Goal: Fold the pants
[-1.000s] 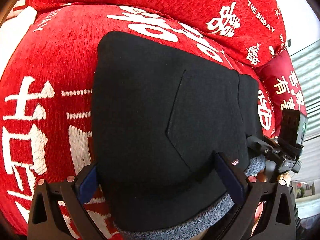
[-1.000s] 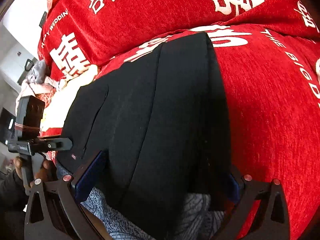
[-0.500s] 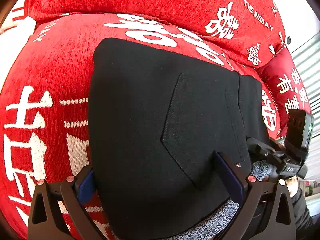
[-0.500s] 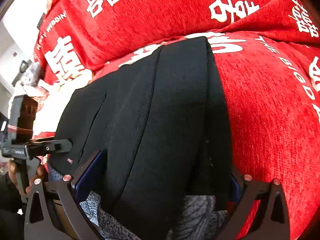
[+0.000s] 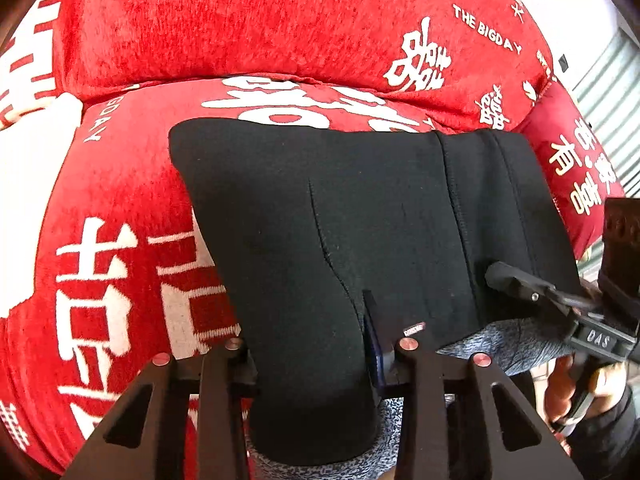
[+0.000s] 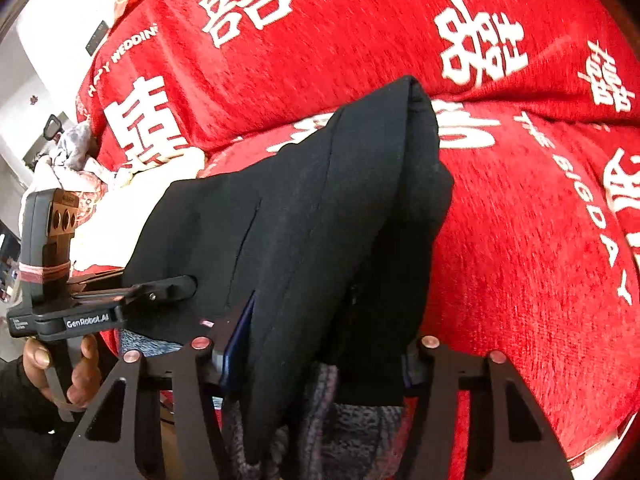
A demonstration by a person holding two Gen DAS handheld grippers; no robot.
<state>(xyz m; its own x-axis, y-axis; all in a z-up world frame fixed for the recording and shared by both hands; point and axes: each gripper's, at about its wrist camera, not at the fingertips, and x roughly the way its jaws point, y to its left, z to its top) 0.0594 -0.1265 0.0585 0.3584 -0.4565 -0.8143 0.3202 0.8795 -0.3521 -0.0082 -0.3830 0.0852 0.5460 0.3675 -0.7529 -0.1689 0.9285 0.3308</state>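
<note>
The pants (image 5: 360, 240), black with a grey speckled lining (image 5: 512, 340) showing at the near edge, lie folded on a red cover (image 5: 120, 200) printed with white characters. Their far edge sits just short of the seam where the red back cushion (image 5: 280, 20) rises behind the cover.

Left gripper (image 5: 308, 344): both fingers are closed in on a bunched section of the pants' near edge, the fabric filling the whole gap between them. The blue pad (image 5: 372, 344) of the right-hand finger presses against the cloth beside a small label (image 5: 414, 328). A pocket seam runs up the pants from just beyond this finger.

Right gripper (image 6: 320, 348): its fingers likewise clamp a thick fold of the pants, black cloth and grey lining (image 6: 360, 412) packed between them. The blue pad (image 6: 240, 336) of the left-hand finger bears on the fabric. From this grip the pants rise as a ridge toward the back cushion (image 6: 360, 40), their far corner lifted off the cover (image 6: 520, 240).

Each wrist view shows the other gripper at the pants' near edge: the right one (image 5: 520, 284) at the waistband side, the left one (image 6: 160, 292) at the opposite side, each held by a hand (image 6: 76, 372). A heap of pale cloth (image 6: 72, 152) lies beyond the pants' left side.
</note>
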